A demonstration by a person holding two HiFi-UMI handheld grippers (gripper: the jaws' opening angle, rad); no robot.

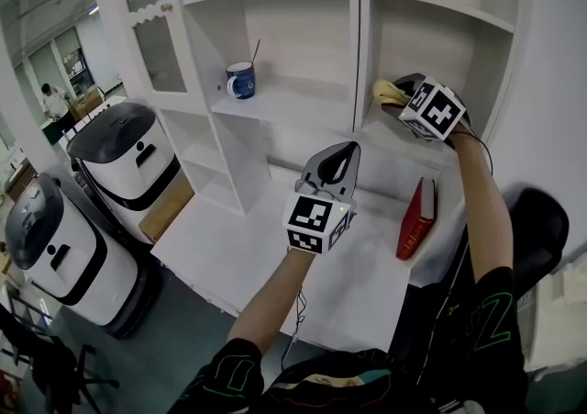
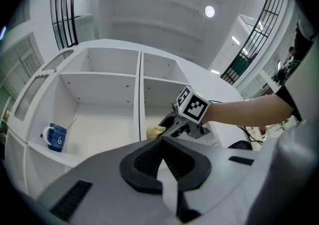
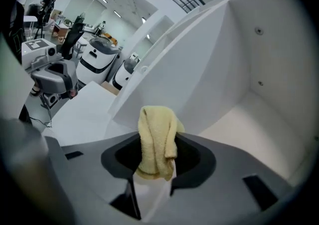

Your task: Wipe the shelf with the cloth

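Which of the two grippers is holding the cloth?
The right gripper, reaching into the right shelf compartment, shut on the yellow cloth; the left gripper is shut on nothing above the desk.

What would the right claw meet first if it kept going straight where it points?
Likely the white shelf wall: the yellow cloth held in the right claw would touch it first, though the gap is hard to judge.

My right gripper [image 1: 401,96] was inside the lower right compartment, hemmed by the divider [image 1: 359,36], the side wall [image 1: 500,54] and the board above [image 1: 440,5], with bare shelf [image 3: 249,119] ahead of the cloth [image 3: 157,141] in its jaws. Left of the divider only a blue mug [image 1: 240,80] stood in the way, and on the counter [image 1: 248,256] a red book [image 1: 416,219] leaned at the right.
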